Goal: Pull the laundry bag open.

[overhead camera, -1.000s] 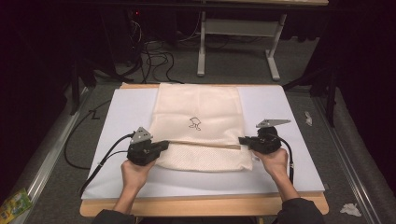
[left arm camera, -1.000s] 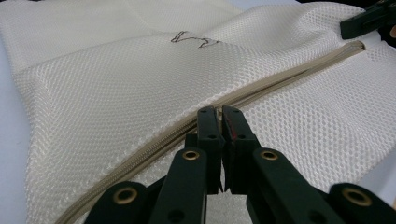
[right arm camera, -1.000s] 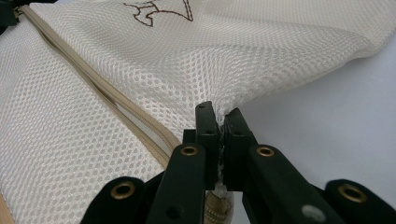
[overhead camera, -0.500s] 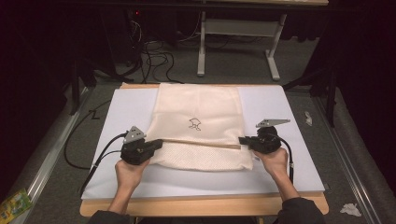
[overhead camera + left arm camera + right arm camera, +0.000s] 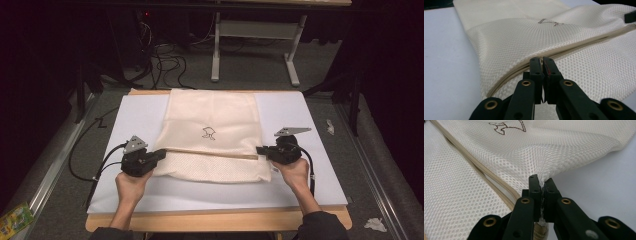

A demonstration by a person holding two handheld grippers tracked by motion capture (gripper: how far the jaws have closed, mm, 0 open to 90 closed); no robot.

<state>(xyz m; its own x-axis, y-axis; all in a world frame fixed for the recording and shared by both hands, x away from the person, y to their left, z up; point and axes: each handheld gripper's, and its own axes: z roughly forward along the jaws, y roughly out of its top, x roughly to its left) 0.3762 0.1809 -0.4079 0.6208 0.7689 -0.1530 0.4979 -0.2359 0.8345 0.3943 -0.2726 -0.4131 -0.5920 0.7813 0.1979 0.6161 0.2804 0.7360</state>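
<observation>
Both clamped on mesh bag, flat on white mat: left gripper at zipper, right gripper pinching edge. Risk: thin mesh slips or snags if pulled unevenly

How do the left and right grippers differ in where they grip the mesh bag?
The left gripper pinches the beige zipper band at the mesh bag's left edge; the right gripper pinches mesh at the right edge, just above that band. In the high view the left sits slightly nearer the person than the right. Both are shut on the bag.
</observation>
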